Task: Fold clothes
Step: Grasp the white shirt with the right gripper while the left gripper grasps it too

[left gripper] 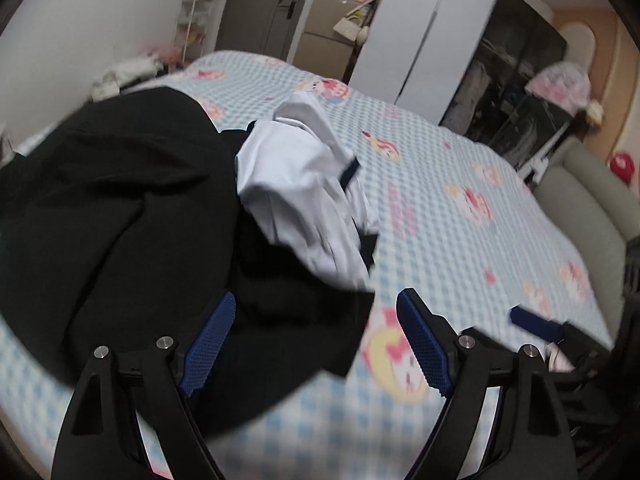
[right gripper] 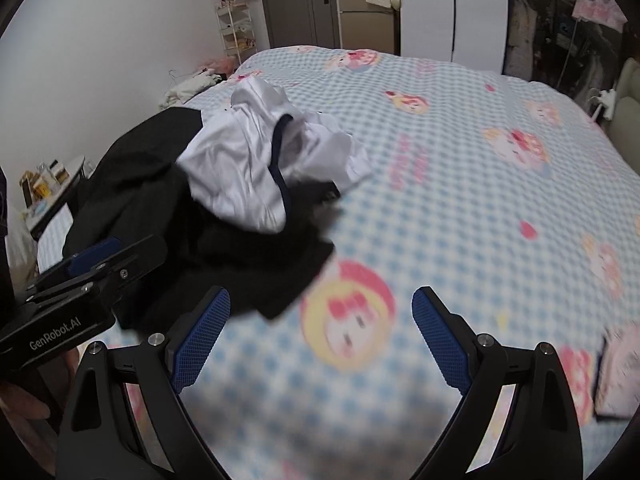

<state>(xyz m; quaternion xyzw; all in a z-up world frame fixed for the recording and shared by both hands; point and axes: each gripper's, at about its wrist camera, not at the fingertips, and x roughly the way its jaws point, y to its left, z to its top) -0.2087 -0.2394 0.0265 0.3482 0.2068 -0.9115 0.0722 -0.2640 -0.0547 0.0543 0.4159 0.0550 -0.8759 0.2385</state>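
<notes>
While spread wide and gripping nothing, left gripper (left gripper: 316, 344) hovers low in the frame over the near edge of the black garment (left gripper: 120, 220). Right gripper (right gripper: 320, 344) likewise released, jaws parted, above bare checked bedsheet (right gripper: 480, 200) at lower centre. Black garment heaped at left of both views, on the sheet. White garment (left gripper: 304, 192) crumpled on top of the black one, mid-frame, dark trim showing. Wire shelf rack (right gripper: 236, 28) at upper left, holding small items too blurred to tell. Open dark wardrobe (left gripper: 504, 80) at upper right, with hanging clothes inside.
</notes>
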